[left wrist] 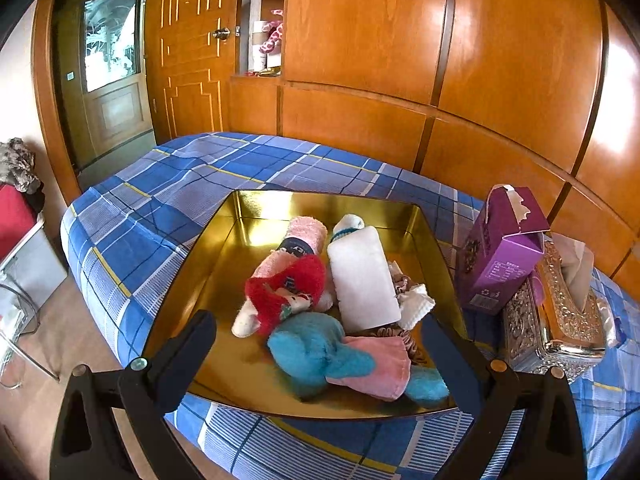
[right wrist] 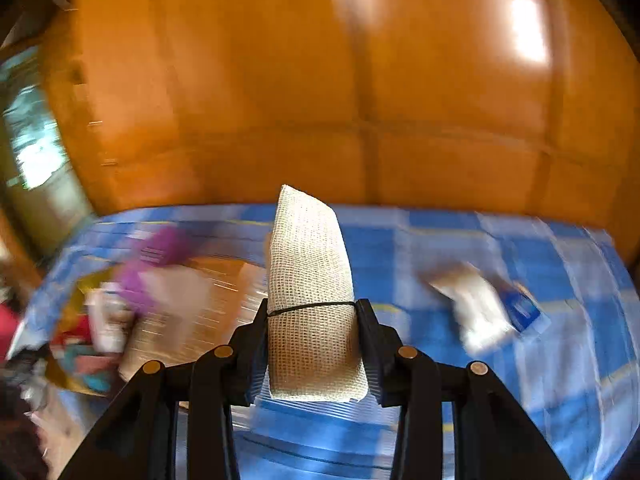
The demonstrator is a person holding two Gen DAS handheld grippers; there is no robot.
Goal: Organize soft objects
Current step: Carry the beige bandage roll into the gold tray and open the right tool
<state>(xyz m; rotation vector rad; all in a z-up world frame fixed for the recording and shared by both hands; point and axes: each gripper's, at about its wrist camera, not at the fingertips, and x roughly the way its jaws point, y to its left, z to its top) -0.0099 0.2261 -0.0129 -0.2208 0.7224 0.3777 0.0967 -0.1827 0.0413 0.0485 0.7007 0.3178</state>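
Left wrist view: the left tool point(left wrist: 318, 330) hovers with its jaws wide apart and nothing between them, low in the frame, above the near edge of a gold tray point(left wrist: 236, 236). The tray rests on a surface covered with a blue plaid cloth point(left wrist: 192, 172). Inside the tray lie soft objects in a loose heap: a pink rolled towel point(left wrist: 304, 236) at the centre, a red plush piece point(left wrist: 288, 288) below it, a white foam block point(left wrist: 364, 276) to the right, and a blue plush toy point(left wrist: 308, 348) overlapped by a pink cloth point(left wrist: 376, 364) nearest the camera. At the right of the frame, beside the tray, stand a purple box point(left wrist: 500, 248) and an ornate tissue box point(left wrist: 556, 312).

Right wrist view, motion-blurred: the right tool point(right wrist: 312, 344) is clamped on a cream mesh cloth roll point(right wrist: 308, 264), bound by a thin black band, pointing upward at centre frame above the plaid cloth. A blurred white packet point(right wrist: 476, 308) lies at right.
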